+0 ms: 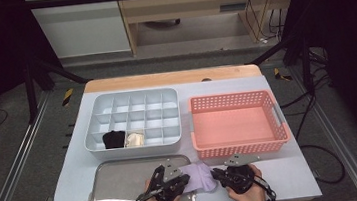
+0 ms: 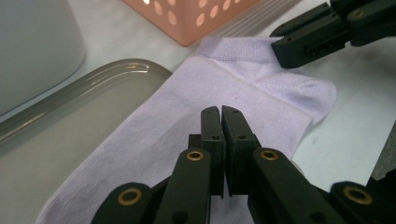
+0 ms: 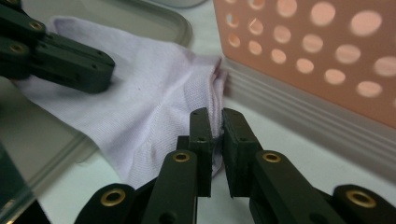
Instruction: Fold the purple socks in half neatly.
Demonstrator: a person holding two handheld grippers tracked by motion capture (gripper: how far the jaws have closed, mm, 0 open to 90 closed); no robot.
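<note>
My left claw (image 2: 221,114) is pinched on the lilac sock (image 2: 233,88), my right claw (image 3: 213,122) clamps its edge. The sock lies across the metal tray's (image 1: 124,174) corner and the counter (image 1: 294,168), beside the pink basket (image 1: 242,149).

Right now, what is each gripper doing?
Left gripper: shut, pinching the lilac sock mid-length.
Right gripper: shut on the sock's edge beside the pink basket.
</note>
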